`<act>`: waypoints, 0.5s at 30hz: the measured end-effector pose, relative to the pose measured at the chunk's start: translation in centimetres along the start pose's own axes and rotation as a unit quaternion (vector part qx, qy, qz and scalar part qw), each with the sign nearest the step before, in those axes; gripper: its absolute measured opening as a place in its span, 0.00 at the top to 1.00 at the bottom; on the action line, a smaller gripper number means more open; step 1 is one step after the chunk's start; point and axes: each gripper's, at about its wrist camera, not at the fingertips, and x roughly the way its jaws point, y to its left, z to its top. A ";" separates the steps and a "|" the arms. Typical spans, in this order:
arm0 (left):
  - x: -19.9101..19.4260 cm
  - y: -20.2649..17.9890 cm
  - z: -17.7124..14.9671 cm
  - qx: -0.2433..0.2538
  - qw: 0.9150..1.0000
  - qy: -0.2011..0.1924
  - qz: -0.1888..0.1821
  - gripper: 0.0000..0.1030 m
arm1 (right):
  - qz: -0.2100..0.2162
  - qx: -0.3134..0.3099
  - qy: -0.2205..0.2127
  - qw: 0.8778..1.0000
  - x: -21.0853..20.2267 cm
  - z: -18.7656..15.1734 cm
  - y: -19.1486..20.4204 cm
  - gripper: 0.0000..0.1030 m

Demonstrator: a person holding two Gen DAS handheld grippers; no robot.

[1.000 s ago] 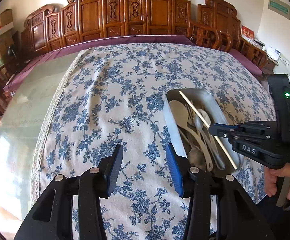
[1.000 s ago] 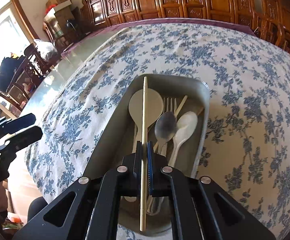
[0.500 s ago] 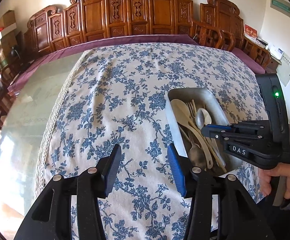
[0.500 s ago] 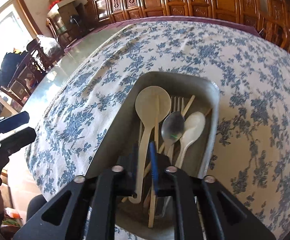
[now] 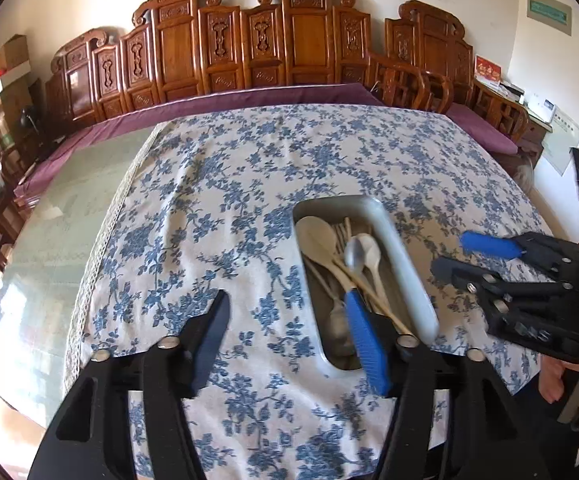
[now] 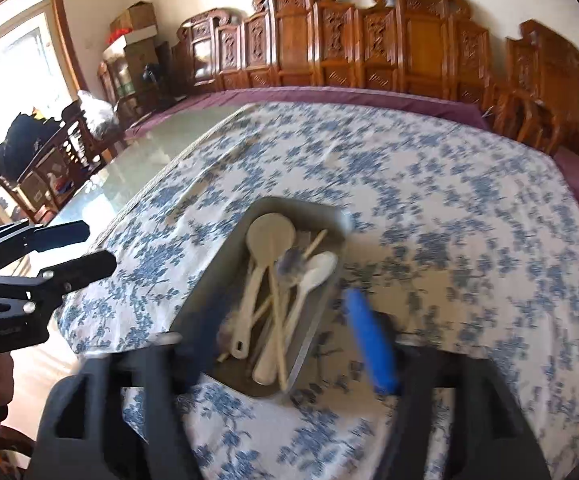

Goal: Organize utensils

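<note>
Right tool (image 6: 285, 344): jaws opening, now wide, nothing between pads; it hangs over near end of metal tray (image 6: 209, 292). Picture blurred. Left tool (image 5: 293, 332): jaws opening, approx. mid-wide, empty; left pad over bare cloth, blue right pad (image 5: 365, 344) in line w/ tray's near half, contact can't be told.

Tray (image 5: 401, 268) sits on floral tablecloth (image 5: 217, 208) on bench, toward near right part of cloth. Contents, all lying lengthwise w/ bowls at far end: large pale rice paddle (image 6: 267, 248) at left; metal spoon (image 6: 289, 266) centre, bowl partly over paddle's edge; white spoon (image 6: 315, 274) at right; wooden chopsticks (image 6: 279, 332) crossing over the handles; fork tines just seen behind, too blurred to detail. Utensils overlap, not sorted into rows.

Bench: cloth covers right part; glass top (image 5: 49, 240) bare at left, purple under-cloth (image 5: 249, 100) at far edge. Carved wooden chairs (image 5: 301, 40) line far wall. Person's hand (image 5: 569, 380) grips right tool's handle at lower right.
</note>
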 end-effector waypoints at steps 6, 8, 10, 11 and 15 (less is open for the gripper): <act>-1.6 -2.1 -0.3 -0.003 1.000 -0.019 -0.001 0.10 | -0.023 0.009 -0.023 0.999 -3.8 -1.0 -1.8 0.03; -2.0 -2.6 -0.5 -0.007 1.000 -0.021 0.001 0.08 | -0.031 0.013 -0.032 0.999 -5.2 -1.4 -2.4 0.03; -2.4 -3.1 -0.5 -0.011 1.000 -0.019 0.004 0.08 | -0.041 0.014 -0.033 0.999 -6.2 -1.8 -2.7 0.03; -2.6 -3.3 -0.6 -0.014 1.000 -0.019 0.003 0.08 | -0.046 0.015 -0.036 0.998 -6.9 -2.0 -2.9 0.03; -3.9 -4.4 -0.8 -0.018 0.999 -0.027 0.006 0.08 | -0.066 0.025 -0.051 0.996 -9.4 -2.9 -3.5 0.03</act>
